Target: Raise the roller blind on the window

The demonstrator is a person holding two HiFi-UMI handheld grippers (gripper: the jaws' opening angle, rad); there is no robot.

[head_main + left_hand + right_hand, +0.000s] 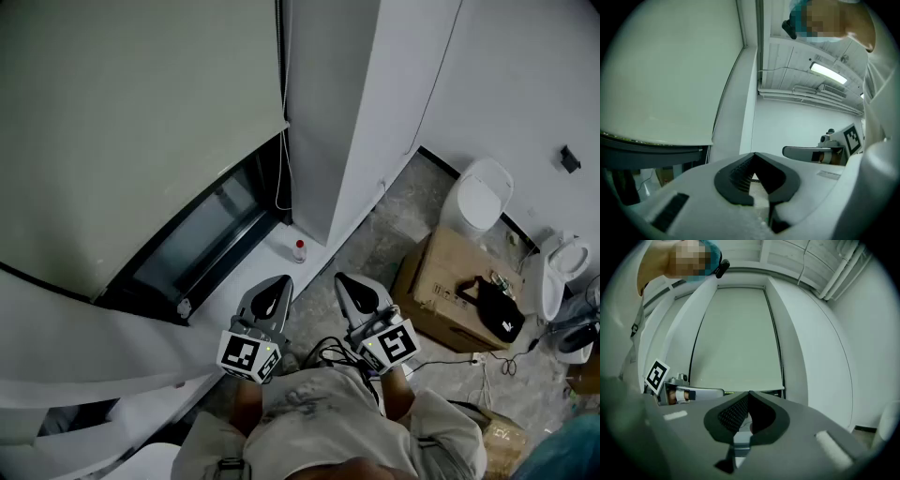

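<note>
We hold the left gripper (270, 286) and right gripper (352, 284) side by side, both with fingers pressed together on nothing. The roller blind (122, 122) covers most of the window ahead. What may be its cord (282, 178) hangs at its right edge.

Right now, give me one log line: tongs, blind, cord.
left tongs shut, empty | right tongs shut, empty | roller blind mostly down | cord hanging, untouched

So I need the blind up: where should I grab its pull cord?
Pinch the cord low, just above its bottom loop, coming from the room side with jaws across it: it hangs thin, vertical and free at the blind's right edge.
</note>
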